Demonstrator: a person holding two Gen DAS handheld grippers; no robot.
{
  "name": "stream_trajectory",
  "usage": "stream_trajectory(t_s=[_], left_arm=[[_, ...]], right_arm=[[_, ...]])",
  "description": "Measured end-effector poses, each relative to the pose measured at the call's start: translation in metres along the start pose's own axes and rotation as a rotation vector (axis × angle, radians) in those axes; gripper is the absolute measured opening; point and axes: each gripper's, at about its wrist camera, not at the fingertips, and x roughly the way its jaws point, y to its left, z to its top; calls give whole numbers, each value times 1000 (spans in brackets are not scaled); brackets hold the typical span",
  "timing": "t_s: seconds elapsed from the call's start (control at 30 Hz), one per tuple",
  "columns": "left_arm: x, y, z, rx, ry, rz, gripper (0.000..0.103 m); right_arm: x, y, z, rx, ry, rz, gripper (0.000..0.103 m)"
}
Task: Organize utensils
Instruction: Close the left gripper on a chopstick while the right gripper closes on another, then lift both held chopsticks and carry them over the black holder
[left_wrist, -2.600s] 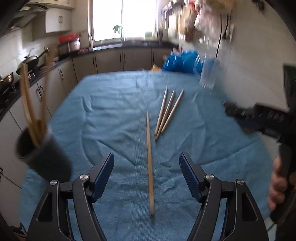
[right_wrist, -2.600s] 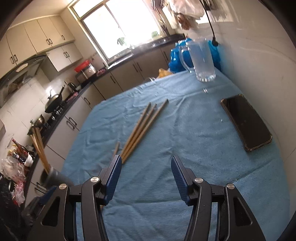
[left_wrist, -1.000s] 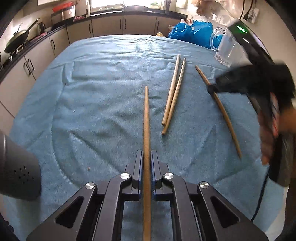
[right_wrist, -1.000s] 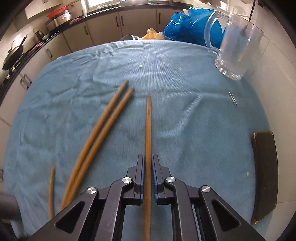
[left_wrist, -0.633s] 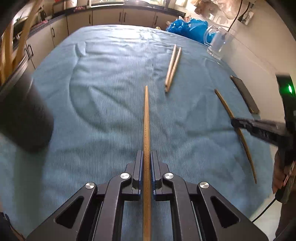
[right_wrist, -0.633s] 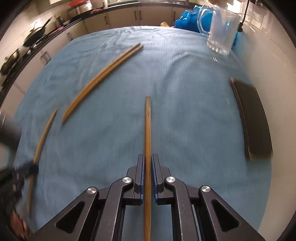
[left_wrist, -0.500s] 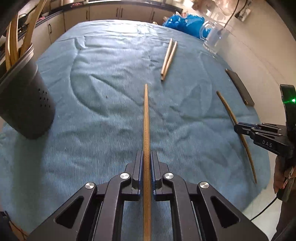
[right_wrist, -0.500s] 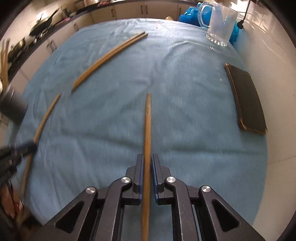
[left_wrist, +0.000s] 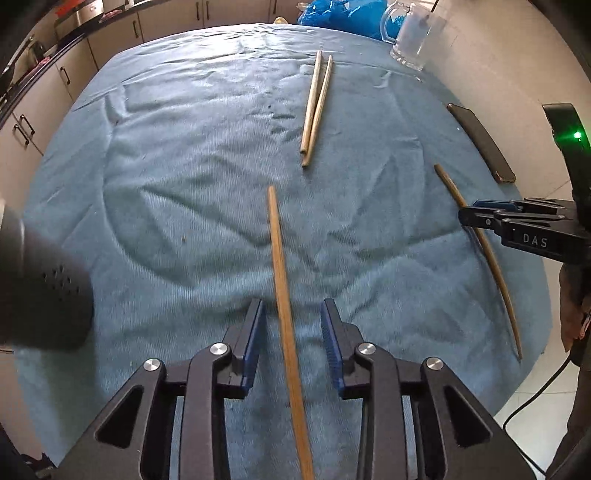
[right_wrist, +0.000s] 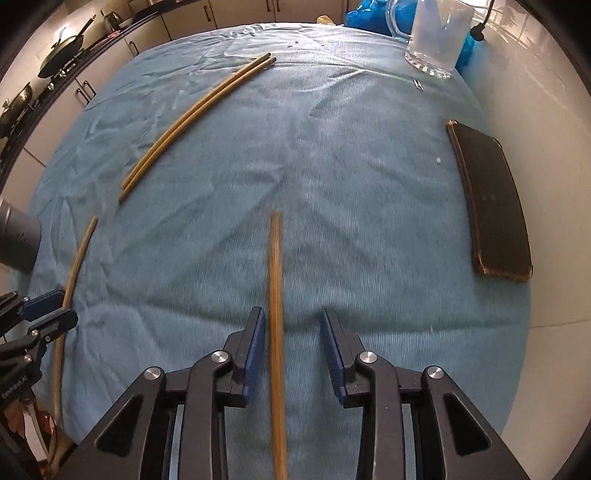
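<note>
We see wooden chopsticks (left_wrist: 316, 107), smooth, matt. Blue cloth (left_wrist: 192, 155), ribbed, wrinkly. Far right glass mug (right_wrist: 436, 40), clear, shiny. Right phone (right_wrist: 491, 199), dark, matt.

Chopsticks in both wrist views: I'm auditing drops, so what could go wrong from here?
The left gripper stands open, its chopstick tilted loose between the jaws; it may fall onto the cloth, not into the dark holder beside it. The right gripper is open too; its blurred second chopstick could roll off the near edge.

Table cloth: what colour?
Blue table cloth, plain and wrinkled; clearest in the right wrist view.
</note>
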Motion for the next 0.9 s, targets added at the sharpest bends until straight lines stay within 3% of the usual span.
stream_trajectory(t_s=[0.13, 0.3, 0.4, 0.47, 0.6, 0.9], left_arm=[[3, 0, 9, 21, 15, 3, 30], [7, -11, 12, 123, 32, 48, 28], [7, -12, 10, 138, 7, 102, 13], [6, -8, 7, 127, -23, 106, 8], [-2, 1, -3, 58, -89, 67, 6], [-57, 15, -29, -22, -305, 20, 6]], right_arm=[[5, 1, 16, 11, 28, -15, 34], [10, 7, 25, -19, 60, -30, 34], [11, 7, 27, -8, 63, -28, 34], [9, 10, 23, -16, 42, -26, 31], [4, 16, 10, -22, -32, -8, 8], [-30, 7, -26, 82, -226, 114, 8]])
